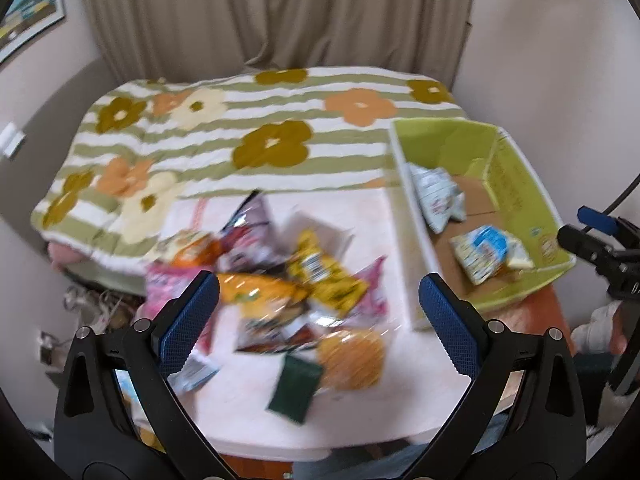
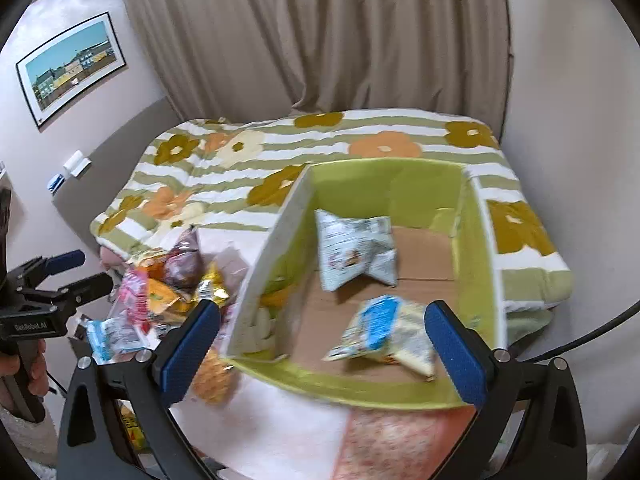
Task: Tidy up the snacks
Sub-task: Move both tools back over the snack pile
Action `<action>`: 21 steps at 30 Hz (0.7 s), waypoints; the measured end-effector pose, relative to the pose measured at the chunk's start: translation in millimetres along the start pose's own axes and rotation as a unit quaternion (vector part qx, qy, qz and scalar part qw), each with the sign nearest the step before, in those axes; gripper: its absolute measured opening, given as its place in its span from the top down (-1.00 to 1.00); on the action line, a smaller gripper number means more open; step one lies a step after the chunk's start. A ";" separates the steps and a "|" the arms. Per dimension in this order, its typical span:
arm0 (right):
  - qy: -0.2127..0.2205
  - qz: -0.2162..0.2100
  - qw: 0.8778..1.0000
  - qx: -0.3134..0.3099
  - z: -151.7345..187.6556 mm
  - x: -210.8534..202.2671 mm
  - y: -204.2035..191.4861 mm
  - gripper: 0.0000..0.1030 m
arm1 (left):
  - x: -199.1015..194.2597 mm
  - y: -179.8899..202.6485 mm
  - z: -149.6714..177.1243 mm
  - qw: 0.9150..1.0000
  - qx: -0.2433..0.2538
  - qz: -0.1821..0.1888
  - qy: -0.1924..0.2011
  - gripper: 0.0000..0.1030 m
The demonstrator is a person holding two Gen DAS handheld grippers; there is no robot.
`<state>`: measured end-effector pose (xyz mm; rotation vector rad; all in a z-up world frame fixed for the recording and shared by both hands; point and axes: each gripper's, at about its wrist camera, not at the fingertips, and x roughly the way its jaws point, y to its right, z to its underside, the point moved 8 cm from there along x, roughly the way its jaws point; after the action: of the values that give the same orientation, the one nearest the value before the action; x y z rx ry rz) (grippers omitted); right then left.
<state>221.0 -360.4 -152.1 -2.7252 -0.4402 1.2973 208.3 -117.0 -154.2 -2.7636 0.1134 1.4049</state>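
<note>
The left gripper (image 1: 319, 294) hangs over the snack pile (image 1: 280, 280) on the pale table (image 1: 380, 412), its blue-padded jaws spread wide with nothing between them. The right gripper (image 2: 322, 326) is likewise spread and empty, above the near rim of the green box (image 2: 384, 184). 2 packets lie on the box's cardboard floor: a white packet (image 2: 354, 250) farther in and a blue-and-white packet (image 2: 384, 328) nearer (both frames are blurred). The box stands just beside the pile, before a flowered blanket (image 1: 240, 136).
</note>
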 end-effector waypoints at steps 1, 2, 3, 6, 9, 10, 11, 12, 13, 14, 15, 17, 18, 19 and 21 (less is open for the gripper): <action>0.002 -0.002 1.000 -0.003 2.1 0.7 -10.9 -0.98 | -3.4 -14.3 8.3 1.000 -0.003 -0.004 -0.003 -0.94; 0.003 -0.005 1.000 -0.006 4.2 0.6 -19.3 -0.98 | -4.5 -21.8 12.9 1.000 -0.004 -0.007 -0.005 -0.94; 0.003 -0.006 1.000 -0.007 5.6 0.8 -25.1 -0.98 | -7.0 -34.1 19.9 1.000 -0.004 -0.010 -0.007 -0.94; 0.001 -0.009 1.000 -0.002 13.8 6.3 -52.9 -0.98 | -10.2 -62.5 36.1 1.000 0.002 -0.012 -0.014 -0.94; -0.010 -0.008 1.000 0.013 25.3 15.1 -84.1 -0.98 | -12.0 -93.8 53.8 0.999 0.015 -0.010 -0.027 -0.94; -0.014 -0.005 1.000 0.020 30.2 18.5 -95.5 -0.98 | -12.1 -103.7 59.2 0.999 0.019 -0.006 -0.032 -0.94; -0.017 -0.003 0.999 0.027 34.6 21.3 -104.6 -0.98 | -11.2 -112.3 64.8 0.999 0.023 -0.001 -0.037 -0.94; -0.022 -0.002 0.999 0.034 39.9 25.4 -113.9 -0.98 | -10.5 -121.7 71.6 0.999 0.028 0.003 -0.043 -0.94; -0.029 0.001 0.999 0.041 46.1 31.1 -124.4 -0.98 | -9.2 -128.6 78.1 0.998 0.033 0.006 -0.048 -0.94; -0.034 0.005 0.998 0.046 51.3 35.6 -132.7 -0.98 | -7.1 -136.3 83.2 0.998 0.038 0.011 -0.054 -0.94; -0.037 0.009 0.998 0.050 57.8 38.9 -140.3 -0.98 | -3.4 -146.9 91.7 0.997 0.046 0.016 -0.062 -0.94; -0.043 0.024 0.997 0.061 71.8 50.1 -157.3 -0.98 | 3.7 -158.2 102.2 0.996 0.054 0.025 -0.073 -0.94; -0.047 0.028 0.996 0.067 78.8 54.9 -164.2 -0.98 | 8.8 -164.2 108.3 0.995 0.059 0.030 -0.081 -0.94; -0.050 0.030 0.996 0.072 84.0 59.0 -169.3 -0.98 | 15.0 -169.5 114.8 0.993 0.065 0.035 -0.089 -0.94; -0.060 0.041 0.994 0.083 96.7 69.5 -180.1 -0.98 | 24.5 -173.0 125.8 0.991 0.077 0.045 -0.101 -0.94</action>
<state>148.6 -172.0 -228.5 -2.5624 -0.2198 1.4526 135.8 62.8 -247.8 -2.5065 0.3283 1.6135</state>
